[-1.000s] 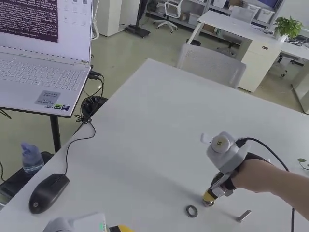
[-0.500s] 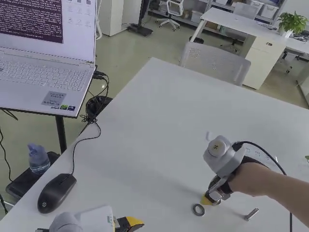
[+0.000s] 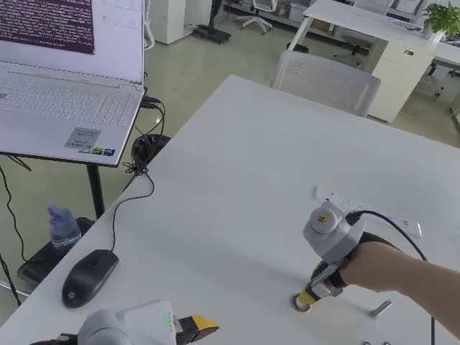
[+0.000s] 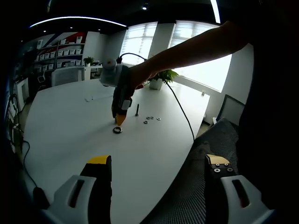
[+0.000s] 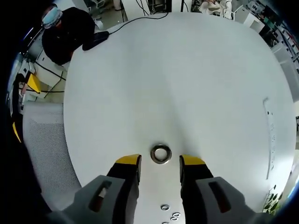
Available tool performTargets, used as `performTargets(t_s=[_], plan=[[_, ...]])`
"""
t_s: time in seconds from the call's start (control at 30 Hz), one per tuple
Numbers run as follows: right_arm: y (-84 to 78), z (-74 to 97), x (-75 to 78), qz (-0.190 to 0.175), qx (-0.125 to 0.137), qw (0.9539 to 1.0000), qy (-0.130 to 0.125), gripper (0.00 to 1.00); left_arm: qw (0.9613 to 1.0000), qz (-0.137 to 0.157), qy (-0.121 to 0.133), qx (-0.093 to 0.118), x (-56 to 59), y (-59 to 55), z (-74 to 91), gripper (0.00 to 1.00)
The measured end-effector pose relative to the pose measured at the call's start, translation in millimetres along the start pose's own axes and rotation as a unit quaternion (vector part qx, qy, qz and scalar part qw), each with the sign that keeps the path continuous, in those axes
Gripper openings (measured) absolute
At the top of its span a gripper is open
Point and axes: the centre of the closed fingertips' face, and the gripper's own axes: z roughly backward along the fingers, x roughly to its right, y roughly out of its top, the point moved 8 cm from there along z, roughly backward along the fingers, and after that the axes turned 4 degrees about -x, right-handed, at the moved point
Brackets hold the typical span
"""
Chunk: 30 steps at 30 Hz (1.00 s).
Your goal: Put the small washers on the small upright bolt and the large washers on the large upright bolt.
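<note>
On the counter, toward its near edge, the right gripper's fingers hang spread on both sides of 1 flat washer, which could skid away if they close too high or crooked.

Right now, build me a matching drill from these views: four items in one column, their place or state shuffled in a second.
Items
1. large washer
2. computer mouse
3. laptop
4. left claw

Places or states
A. open, screen lit, off to the side of the table
B. jaws wide apart, holding nothing
C. flat on the table, right at the tips of the right claw
D. black, resting near the table's edge

Pairs: 1-C, 2-D, 3-A, 4-B
</note>
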Motion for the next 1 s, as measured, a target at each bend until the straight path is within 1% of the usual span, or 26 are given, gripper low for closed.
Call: performTargets(t_s=[0.07,0.33,0.4,0.67,0.87,1.0], plan=[[-1.1,-3.5,-0.2,-0.002,0.002,1.0,0.0,0.35,1.0,-0.003,0.0,-0.004,1.9,-0.2,-0.2,0.81],[-8.0,-12.6,1.2,-0.007,0.001,1.0,-0.005,0.35,1.0,-0.002,-0.003,-0.007,4.3,-1.1,-1.2,0.81],[-9.6,-17.2,0.2,-0.008,0.001,1.0,-0.003,0.35,0.9999,-0.004,-0.006,-0.009,5.3,-0.6,-1.9,0.81],[-10.0,-27.0,-0.6,-0.009,0.006,0.9999,-0.005,0.35,0.9999,-0.002,-0.007,-0.01,5.2,-0.8,-3.8,0.81],[-11.1,-28.8,1.4,-0.011,0.006,0.9999,-0.01,0.35,0.9998,-0.003,-0.012,-0.014,7.3,-2.3,-5.5,0.8],[-13.8,-30.5,4.9,-0.013,0.006,0.9998,-0.012,0.35,0.9998,-0.003,-0.011,-0.018,6.0,-2.9,-5.6,0.8]])
